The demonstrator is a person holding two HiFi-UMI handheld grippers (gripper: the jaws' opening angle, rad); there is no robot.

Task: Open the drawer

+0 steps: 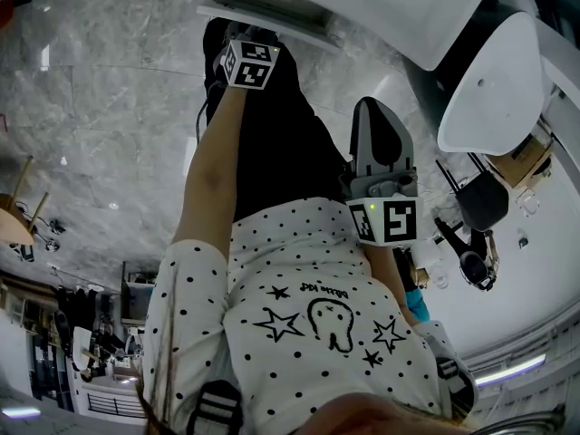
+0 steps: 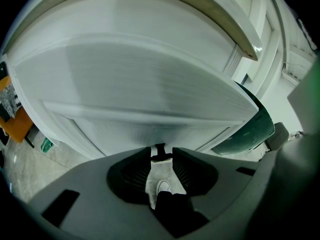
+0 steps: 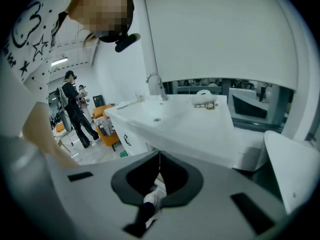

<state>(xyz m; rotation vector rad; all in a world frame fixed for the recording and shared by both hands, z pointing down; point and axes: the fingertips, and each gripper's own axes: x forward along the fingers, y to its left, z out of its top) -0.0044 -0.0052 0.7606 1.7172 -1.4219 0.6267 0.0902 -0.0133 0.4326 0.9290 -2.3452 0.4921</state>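
Left gripper (image 2: 161,153) is at the white drawer (image 2: 150,79) front, jaws clamped on its small black handle (image 2: 160,147). Right gripper (image 3: 159,155) is beside the person's torso, jaws together, nothing between them.

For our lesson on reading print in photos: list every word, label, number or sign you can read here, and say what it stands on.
Shirt: a short line of writing above the drawn face, too small and blurred to read.
Left cube and right cube: black-and-white square patterns only, no words.
No other text shows in any view.
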